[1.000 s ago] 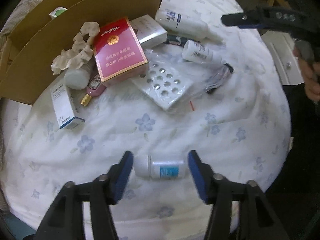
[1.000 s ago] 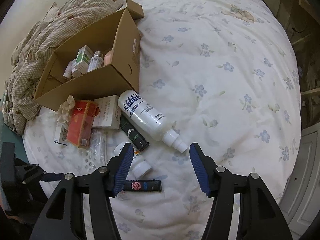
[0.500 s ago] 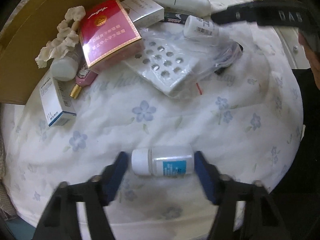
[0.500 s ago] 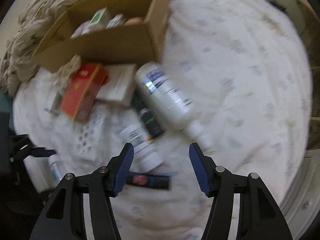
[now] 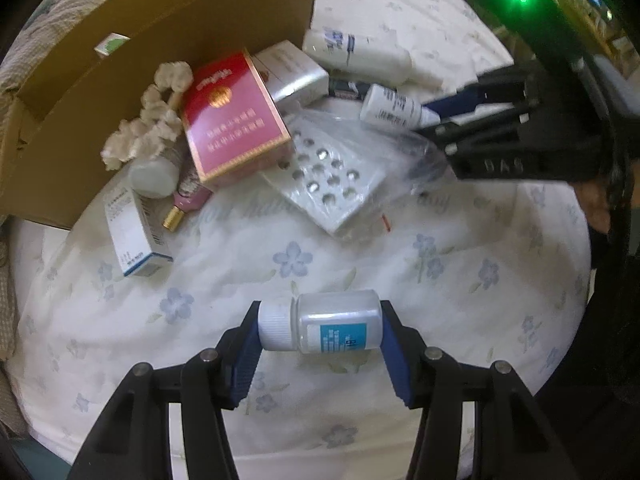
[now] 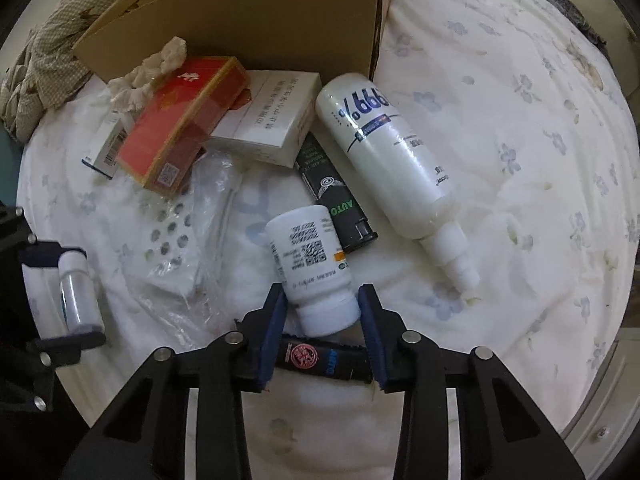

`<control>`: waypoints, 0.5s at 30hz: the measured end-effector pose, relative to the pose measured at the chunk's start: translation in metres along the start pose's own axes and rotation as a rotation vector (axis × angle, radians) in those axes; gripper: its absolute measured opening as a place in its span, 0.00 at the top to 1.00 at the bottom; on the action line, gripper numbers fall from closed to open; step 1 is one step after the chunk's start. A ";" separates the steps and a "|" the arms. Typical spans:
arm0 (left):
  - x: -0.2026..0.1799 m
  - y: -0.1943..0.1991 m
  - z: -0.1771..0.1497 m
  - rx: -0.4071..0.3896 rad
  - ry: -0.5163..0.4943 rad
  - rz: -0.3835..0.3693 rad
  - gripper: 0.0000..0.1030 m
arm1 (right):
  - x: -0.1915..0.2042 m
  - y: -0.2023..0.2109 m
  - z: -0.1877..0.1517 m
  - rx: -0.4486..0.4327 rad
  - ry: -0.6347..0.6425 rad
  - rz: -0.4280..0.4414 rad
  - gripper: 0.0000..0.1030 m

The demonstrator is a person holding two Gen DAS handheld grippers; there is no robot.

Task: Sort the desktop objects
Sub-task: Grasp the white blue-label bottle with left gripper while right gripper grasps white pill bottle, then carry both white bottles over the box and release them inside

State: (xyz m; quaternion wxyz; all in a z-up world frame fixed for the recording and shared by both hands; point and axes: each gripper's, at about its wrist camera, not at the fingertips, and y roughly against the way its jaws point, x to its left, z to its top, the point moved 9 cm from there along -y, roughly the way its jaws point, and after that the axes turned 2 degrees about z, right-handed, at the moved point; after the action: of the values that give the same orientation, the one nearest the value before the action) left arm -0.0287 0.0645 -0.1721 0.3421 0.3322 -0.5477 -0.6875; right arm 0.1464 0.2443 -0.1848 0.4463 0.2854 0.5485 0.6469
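A small clear bottle (image 5: 320, 326) with a white cap and a blue label lies crosswise between the pads of my left gripper (image 5: 319, 320), which is shut on its two ends just above the flowered bedsheet. In the right wrist view the same bottle (image 6: 76, 292) shows at the left edge. My right gripper (image 6: 322, 304) is shut on the cap end of a white pill bottle (image 6: 308, 256) with a printed label. Beneath it lies a black tube (image 6: 316, 356) with a red emblem. The left wrist view shows that pill bottle (image 5: 390, 110) at the upper right.
An open cardboard box (image 6: 240, 20) stands behind the pile. In front of it lie a red pack (image 6: 184, 120), a white pack (image 6: 272, 120), a large white bottle (image 6: 384, 156), a black lighter (image 6: 336, 200), a bagged blister tray (image 5: 328, 176) and a blue-white carton (image 5: 132, 232).
My left gripper has shut on the small bottle that lay between its open fingers. My right gripper has come down to the pile and shut on the white pill bottle.
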 end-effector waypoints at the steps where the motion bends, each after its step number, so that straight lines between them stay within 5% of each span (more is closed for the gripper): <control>1: 0.002 0.004 0.003 -0.017 0.009 -0.001 0.47 | -0.002 0.005 0.000 -0.013 -0.008 -0.001 0.62; 9: 0.039 0.052 0.039 -0.241 0.190 -0.034 0.47 | -0.029 0.066 0.017 -0.200 -0.176 0.120 0.69; 15: 0.073 0.072 0.028 -0.317 0.408 -0.082 0.47 | -0.032 0.063 0.014 -0.190 -0.248 0.147 0.69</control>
State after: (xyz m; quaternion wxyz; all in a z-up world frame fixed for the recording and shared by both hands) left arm -0.0844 0.0066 -0.1025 0.4650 0.4283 -0.3389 -0.6968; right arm 0.1560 0.2226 -0.1173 0.4872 0.3587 0.4032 0.6866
